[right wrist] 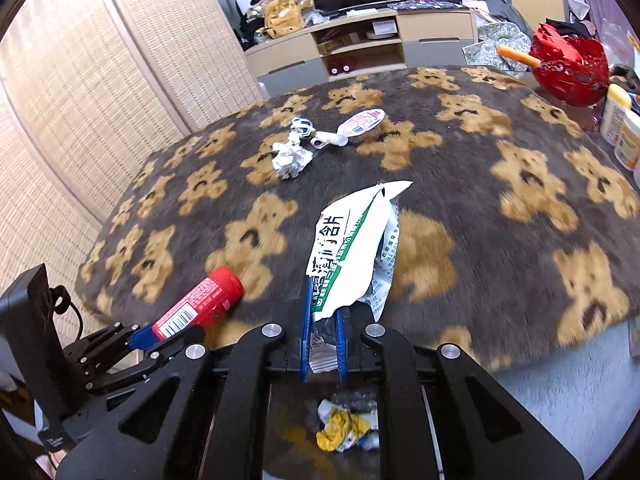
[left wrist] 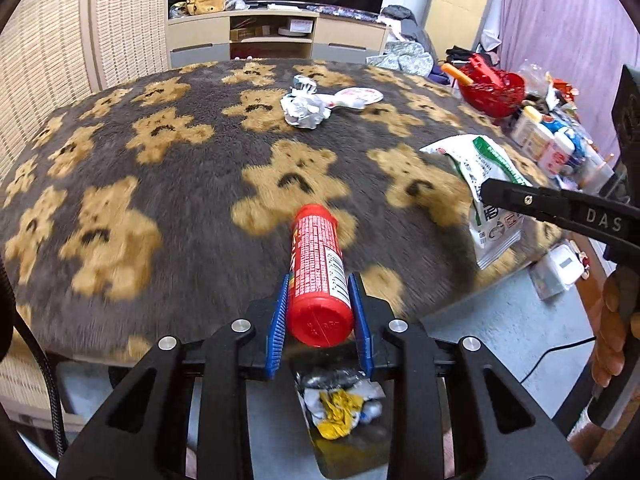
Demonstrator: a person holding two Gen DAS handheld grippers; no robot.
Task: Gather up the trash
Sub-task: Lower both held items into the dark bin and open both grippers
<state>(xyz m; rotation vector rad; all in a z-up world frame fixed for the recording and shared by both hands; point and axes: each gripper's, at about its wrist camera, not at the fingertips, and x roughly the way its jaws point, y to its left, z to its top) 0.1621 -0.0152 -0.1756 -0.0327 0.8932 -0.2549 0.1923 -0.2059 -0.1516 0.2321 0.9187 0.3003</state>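
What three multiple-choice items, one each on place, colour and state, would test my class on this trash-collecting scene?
1. Where does the crumpled silver foil ball lie?
A on the bear-patterned blanket
B on the floor
C in the red basket

2. What colour is the cylindrical plastic bottle?
A green
B red
C yellow

3. What is the right hand-held gripper doing?
A standing open
B gripping a spoon
C gripping the white-and-green plastic bag

Key: 1 A, it rests on the bears; 2 B, red cap and label; 3 C, blue pads pinch the bag's end.
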